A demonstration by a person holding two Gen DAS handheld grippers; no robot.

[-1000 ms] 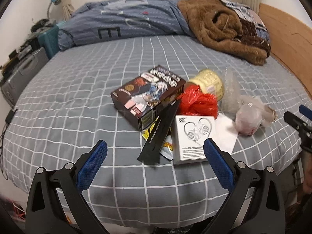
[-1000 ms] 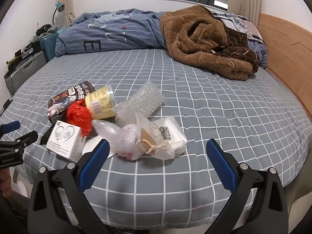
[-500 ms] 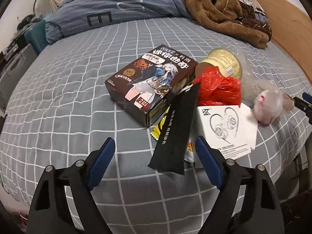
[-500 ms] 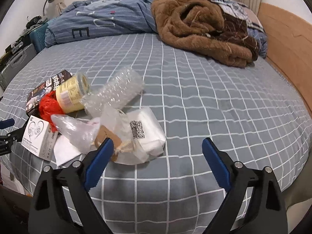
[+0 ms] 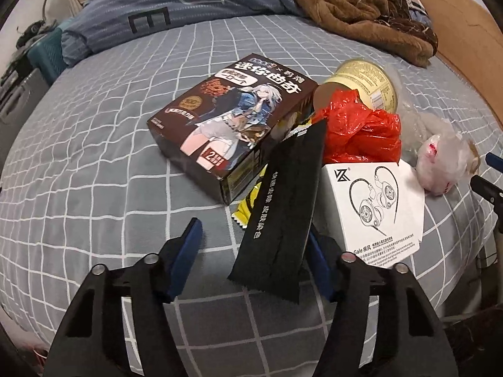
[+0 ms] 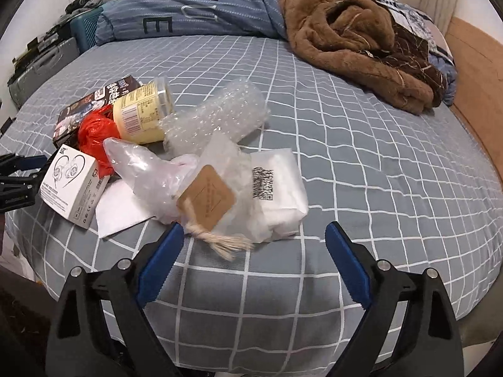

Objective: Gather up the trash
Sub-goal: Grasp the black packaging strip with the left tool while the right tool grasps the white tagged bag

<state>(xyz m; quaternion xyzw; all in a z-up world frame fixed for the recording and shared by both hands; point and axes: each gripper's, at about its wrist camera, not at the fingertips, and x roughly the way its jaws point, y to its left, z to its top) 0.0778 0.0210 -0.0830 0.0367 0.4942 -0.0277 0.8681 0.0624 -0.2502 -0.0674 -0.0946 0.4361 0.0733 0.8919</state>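
A pile of trash lies on the grey checked bed (image 5: 94,163). In the left wrist view my left gripper (image 5: 254,251) is open, its fingers either side of the near end of a black wrapper (image 5: 283,207). Behind it are a dark printed box (image 5: 232,116), a red plastic bag (image 5: 361,132), a yellow tub (image 5: 367,78) and a white earphone box (image 5: 377,201). In the right wrist view my right gripper (image 6: 251,257) is open just before a clear bag with a brown tag (image 6: 207,201) and a white packet (image 6: 279,188). Bubble wrap (image 6: 220,116) lies behind.
A brown blanket (image 6: 355,37) and a blue duvet (image 6: 195,9) lie at the bed's far side. A wooden headboard (image 6: 478,72) runs along the right. Suitcases (image 6: 41,62) stand left of the bed. The bed's near edge is just below both grippers.
Both grippers have moved forward and down toward the pile. The left one has narrowed and now straddles the black wrapper; the right one has come up to the clear bag.
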